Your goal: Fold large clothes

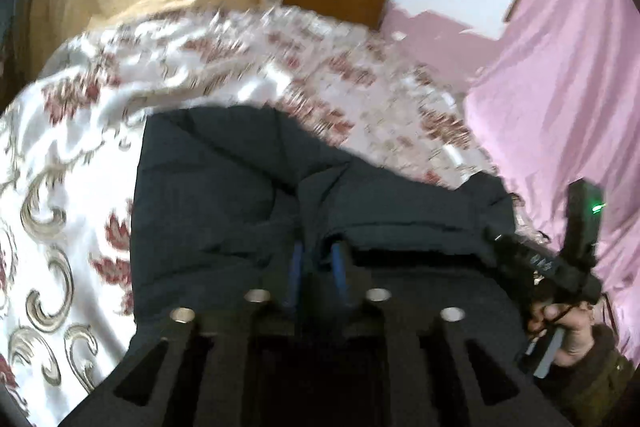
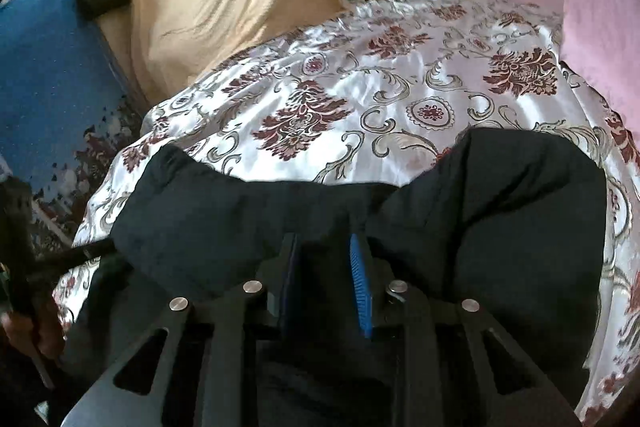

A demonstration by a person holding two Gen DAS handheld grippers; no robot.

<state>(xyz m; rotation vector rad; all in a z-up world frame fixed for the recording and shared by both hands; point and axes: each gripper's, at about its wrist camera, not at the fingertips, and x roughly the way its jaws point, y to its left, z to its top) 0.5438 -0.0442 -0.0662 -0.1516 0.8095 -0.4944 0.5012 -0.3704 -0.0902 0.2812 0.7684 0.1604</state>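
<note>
A: Where is the dark garment (image 2: 248, 215) seen?
B: Spread over the floral bedspread (image 2: 400, 83) on the bed — near edge bunched between both tools.
A: Left tool (image 1: 318, 267)?
B: Pads drawn narrow, a fold of cloth pinched between them.
A: Right tool (image 2: 332, 267)?
B: Fabric is gripped there too, blue pad (image 2: 360, 291) pressed against it.
A: Why held at two points?
B: Judged — so the edge can be lifted evenly and carried over for a fold.
</note>
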